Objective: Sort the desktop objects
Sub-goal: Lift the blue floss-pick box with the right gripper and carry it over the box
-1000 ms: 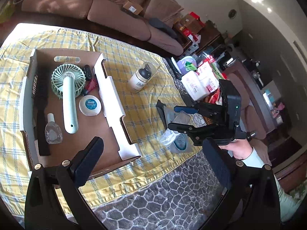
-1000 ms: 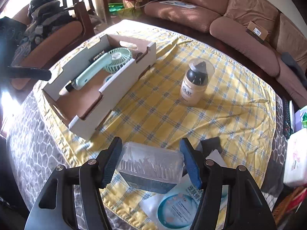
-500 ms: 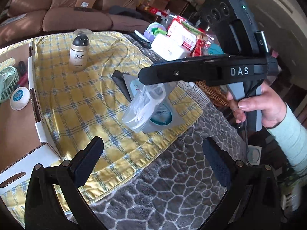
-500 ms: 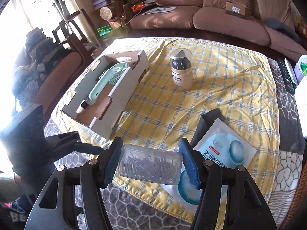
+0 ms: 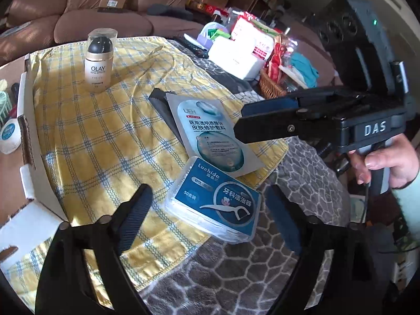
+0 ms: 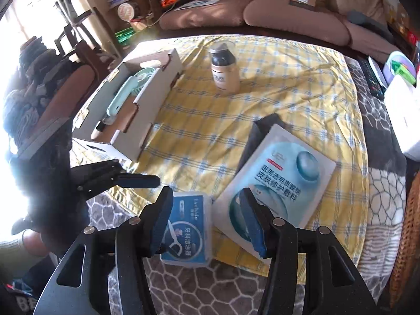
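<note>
A clear floss-pick box with a blue label (image 5: 214,204) lies at the near edge of the yellow checked cloth (image 5: 105,136), free of both grippers. My left gripper (image 5: 207,219) is open, its fingers either side of the box. My right gripper (image 6: 207,223) is open and empty above the box (image 6: 185,232); it shows from the side in the left wrist view (image 5: 267,128). A blue face-mask packet (image 6: 278,178) lies on a dark packet (image 6: 258,134). An Olay bottle (image 5: 99,61) stands upright further back. The cardboard tray (image 6: 147,99) holds a mint hand fan (image 6: 128,92).
A grey stone-pattern cover (image 5: 236,278) runs under the cloth along the table's near edge. A wicker basket (image 5: 271,86), white tissue pack (image 5: 236,55) and clutter stand at the right. A brown sofa (image 6: 275,13) is behind the table. A round floss case (image 5: 9,136) lies in the tray.
My right gripper let go of the floss-pick box, which now lies flat, label up, on the cloth's edge. The right gripper has opened and pulled back. My left gripper swung round to the box.
</note>
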A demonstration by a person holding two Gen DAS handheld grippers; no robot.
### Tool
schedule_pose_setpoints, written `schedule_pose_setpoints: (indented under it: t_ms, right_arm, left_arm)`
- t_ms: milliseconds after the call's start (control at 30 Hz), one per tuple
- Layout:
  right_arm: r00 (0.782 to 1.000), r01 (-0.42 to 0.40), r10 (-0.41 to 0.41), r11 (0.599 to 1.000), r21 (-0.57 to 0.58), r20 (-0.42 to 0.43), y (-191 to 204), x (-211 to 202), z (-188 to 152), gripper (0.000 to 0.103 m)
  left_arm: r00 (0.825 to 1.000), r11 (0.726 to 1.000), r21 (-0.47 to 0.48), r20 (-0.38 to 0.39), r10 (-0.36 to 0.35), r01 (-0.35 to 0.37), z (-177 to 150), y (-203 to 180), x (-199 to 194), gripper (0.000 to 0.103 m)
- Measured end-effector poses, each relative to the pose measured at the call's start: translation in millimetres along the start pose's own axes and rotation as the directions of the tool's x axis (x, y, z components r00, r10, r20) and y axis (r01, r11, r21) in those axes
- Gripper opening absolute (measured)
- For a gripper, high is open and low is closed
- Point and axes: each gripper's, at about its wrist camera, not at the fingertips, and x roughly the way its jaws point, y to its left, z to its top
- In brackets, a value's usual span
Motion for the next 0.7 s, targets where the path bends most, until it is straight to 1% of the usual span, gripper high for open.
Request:
schedule_pose_setpoints:
  t_ms: [67,133,233,267,367,400,433,500,567,600,700]
  right_arm:
    - [1.000,0.009,-0.009,1.000,0.028,0.022,-8,-4,-12,0.073]
    - [0.999,-0.027,0.025,0.997,0.070,0.033,-13,-3,-24,0.073]
    - [0.997,-0.053,0.047,0.994,0.100,0.056,-11,0,-44,0.074]
    - [0.997,-0.052,0.046,0.993,0.103,0.065,-9,2,-51,0.075]
    - [0.994,-0.061,0.053,0.994,0.092,0.096,-1,8,-63,0.078]
    - [0.994,-0.048,0.040,0.996,0.081,0.098,3,11,-64,0.082]
    - [0.996,-0.035,0.029,0.997,0.069,0.089,7,15,-64,0.083]
    - [0.997,0.014,-0.016,1.000,0.023,0.074,18,22,-62,0.083]
    - [0.995,0.068,-0.065,0.997,-0.031,0.071,27,31,-62,0.083]
    - [0.995,0.079,-0.076,0.996,-0.041,0.067,30,35,-62,0.083]
    - [0.996,0.077,-0.075,0.996,-0.043,0.045,31,49,-64,0.083]
  left_arm:
    - [1.000,0.998,-0.061,0.007,-0.028,0.029,-5,4,-8,0.103]
    - [0.997,0.990,-0.115,0.017,-0.081,0.083,-10,8,-15,0.103]
    - [0.990,0.974,-0.182,0.058,-0.129,0.137,-14,13,-29,0.103]
    - [0.988,0.970,-0.196,0.072,-0.133,0.145,-16,14,-34,0.103]
    - [0.989,0.965,-0.223,0.088,-0.119,0.136,-18,18,-45,0.103]
    - [0.990,0.964,-0.232,0.086,-0.113,0.130,-18,20,-46,0.103]
    - [0.992,0.963,-0.241,0.080,-0.102,0.119,-18,22,-47,0.103]
    - [0.993,0.960,-0.260,0.075,-0.089,0.106,-18,25,-47,0.103]
    - [0.993,0.951,-0.289,0.079,-0.091,0.110,-20,28,-45,0.103]
    - [0.992,0.946,-0.304,0.082,-0.094,0.114,-21,28,-43,0.103]
    - [0.992,0.938,-0.325,0.083,-0.097,0.119,-24,28,-37,0.103]
